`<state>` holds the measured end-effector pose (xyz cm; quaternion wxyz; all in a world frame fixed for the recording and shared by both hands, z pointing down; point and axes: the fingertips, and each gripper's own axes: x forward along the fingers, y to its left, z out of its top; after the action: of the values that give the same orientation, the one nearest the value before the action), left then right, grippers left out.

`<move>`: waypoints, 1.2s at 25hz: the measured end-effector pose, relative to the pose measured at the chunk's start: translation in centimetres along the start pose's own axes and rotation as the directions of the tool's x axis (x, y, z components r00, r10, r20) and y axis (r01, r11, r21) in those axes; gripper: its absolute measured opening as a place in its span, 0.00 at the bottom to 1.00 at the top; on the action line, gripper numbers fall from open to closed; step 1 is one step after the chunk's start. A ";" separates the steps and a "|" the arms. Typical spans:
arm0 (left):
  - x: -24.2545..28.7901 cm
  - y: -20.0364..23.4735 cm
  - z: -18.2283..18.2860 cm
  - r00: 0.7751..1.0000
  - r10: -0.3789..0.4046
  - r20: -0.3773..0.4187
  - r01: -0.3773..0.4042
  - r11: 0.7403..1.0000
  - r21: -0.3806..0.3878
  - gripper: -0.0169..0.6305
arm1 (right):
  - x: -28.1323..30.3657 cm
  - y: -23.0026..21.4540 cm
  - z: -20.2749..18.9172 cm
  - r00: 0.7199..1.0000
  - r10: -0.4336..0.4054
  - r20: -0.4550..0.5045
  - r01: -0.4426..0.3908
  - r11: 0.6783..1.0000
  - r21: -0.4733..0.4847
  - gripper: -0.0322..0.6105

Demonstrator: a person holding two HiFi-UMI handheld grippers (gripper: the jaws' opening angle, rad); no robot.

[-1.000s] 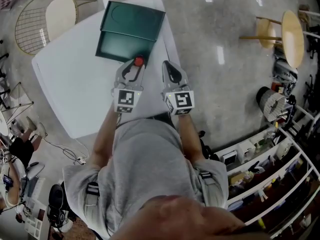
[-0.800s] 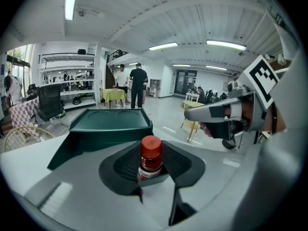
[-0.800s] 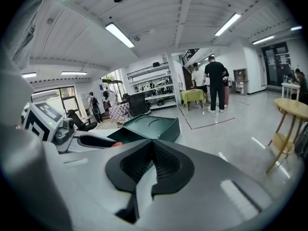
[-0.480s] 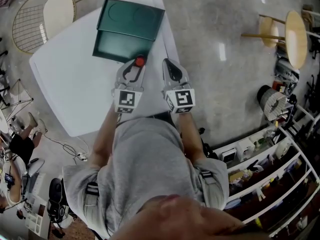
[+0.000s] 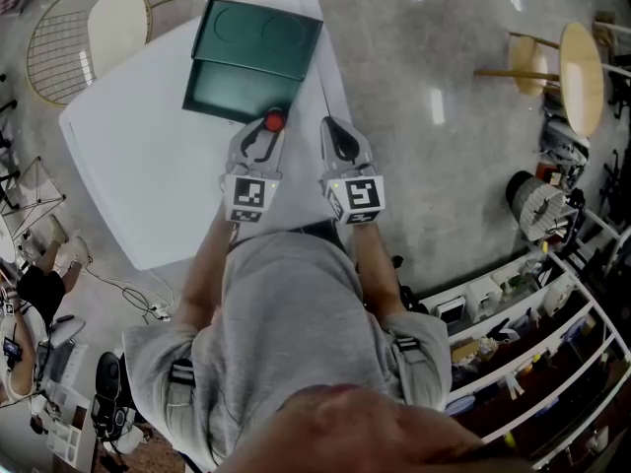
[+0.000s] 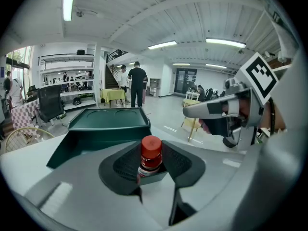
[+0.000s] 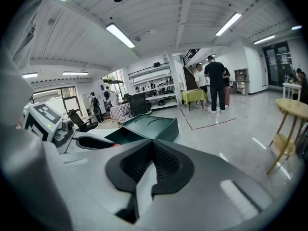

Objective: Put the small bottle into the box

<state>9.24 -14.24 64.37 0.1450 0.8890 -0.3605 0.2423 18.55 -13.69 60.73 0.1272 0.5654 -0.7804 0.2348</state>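
Note:
A small bottle (image 6: 150,159) with a red cap (image 5: 274,121) stands upright between the black pads of my left gripper (image 5: 266,126), which is shut on it. It hangs just at the near edge of the dark green box (image 5: 242,87), whose lid (image 5: 262,35) lies open at the far side. In the left gripper view the green box (image 6: 101,136) lies right behind the bottle. My right gripper (image 5: 333,129) hovers beside the left one, over the white table (image 5: 138,156), its pads (image 7: 166,165) touching with nothing between them. The green box (image 7: 149,127) shows ahead-left in the right gripper view.
A wire chair (image 5: 84,37) stands at the table's far left corner. A round wooden stool (image 5: 572,72) stands off to the right, with shelves (image 5: 523,333) at lower right. People (image 6: 137,83) stand far off in the hall.
None beyond a slight shift of the head view; both grippers and the bottle stay at the box's near edge.

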 end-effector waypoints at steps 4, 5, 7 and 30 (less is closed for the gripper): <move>0.0 0.0 0.0 1.000 0.004 0.000 -0.004 1.000 -0.007 0.24 | -0.6 -0.3 0.0 1.000 -0.008 0.002 0.008 1.000 0.000 0.05; 0.0 0.0 0.0 1.000 0.006 -0.001 -0.006 1.000 -0.006 0.24 | -0.8 -0.4 0.0 1.000 -0.010 0.003 0.010 1.000 0.001 0.05; -0.1 -0.2 0.0 1.000 0.008 -0.002 -0.008 1.000 -0.006 0.24 | -1.2 -0.5 0.0 1.000 -0.014 0.006 0.014 1.000 0.000 0.05; -5.6 -1.8 4.5 0.974 0.132 0.184 -0.119 0.990 -0.078 0.30 | -6.1 1.2 2.4 0.995 0.036 0.092 -0.028 0.996 -0.081 0.05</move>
<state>8.51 -11.78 57.45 0.1241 0.8781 -0.4359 0.1537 19.56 -9.60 55.56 0.1092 0.5577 -0.8032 0.1788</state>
